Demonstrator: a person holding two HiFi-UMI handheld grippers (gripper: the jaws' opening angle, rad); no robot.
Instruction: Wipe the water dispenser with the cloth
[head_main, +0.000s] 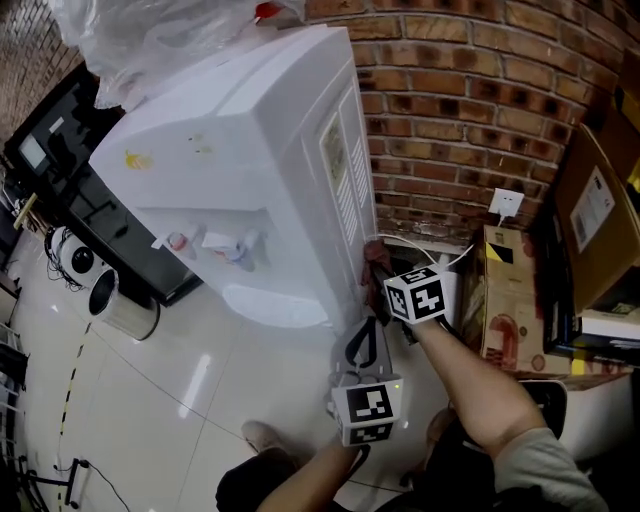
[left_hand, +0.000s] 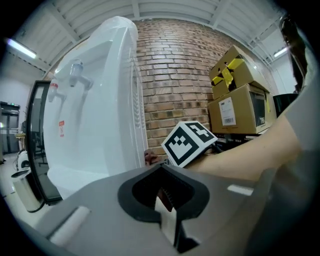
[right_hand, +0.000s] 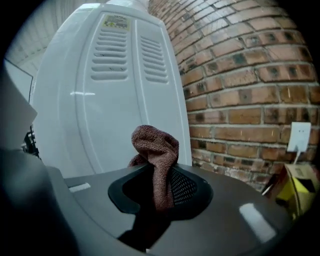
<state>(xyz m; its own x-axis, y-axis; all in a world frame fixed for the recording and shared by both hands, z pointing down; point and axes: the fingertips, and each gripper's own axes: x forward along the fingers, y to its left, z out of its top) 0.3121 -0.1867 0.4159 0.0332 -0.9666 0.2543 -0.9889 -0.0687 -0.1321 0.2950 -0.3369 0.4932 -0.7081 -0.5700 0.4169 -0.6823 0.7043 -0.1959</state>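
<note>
Cloth (right_hand: 155, 150), brown and bunched, is clamped in my right gripper (right_hand: 158, 192). The jaws pinch its lower part and a rounded wad sticks up past them, in the middle of the right gripper view. Behind the wad stands the vented side panel of the white water dispenser (head_main: 260, 150), filling the left and centre of that view.

From the head view, the cloth sits at the centre of the frame, low on the panel by its rear edge. It is against the panel or just beside it; I cannot tell whether it really touches.

My left gripper (head_main: 367, 330) hangs just below the cloth in the head view, a little under the frame's centre. Its jaws are closed together on nothing and point up toward the foot of the dispenser. It is clear of the cloth.

The dispenser takes up the upper left and centre of the head view, with its taps (head_main: 215, 243) on the front face, left of centre. A brick wall (head_main: 450, 100) fills the upper right. A wall socket (head_main: 507, 203) is on it at the right, and cardboard boxes (head_main: 510, 290) stand below and beside the socket along the right edge. Glossy pale floor (head_main: 150, 400) covers the lower left
</note>
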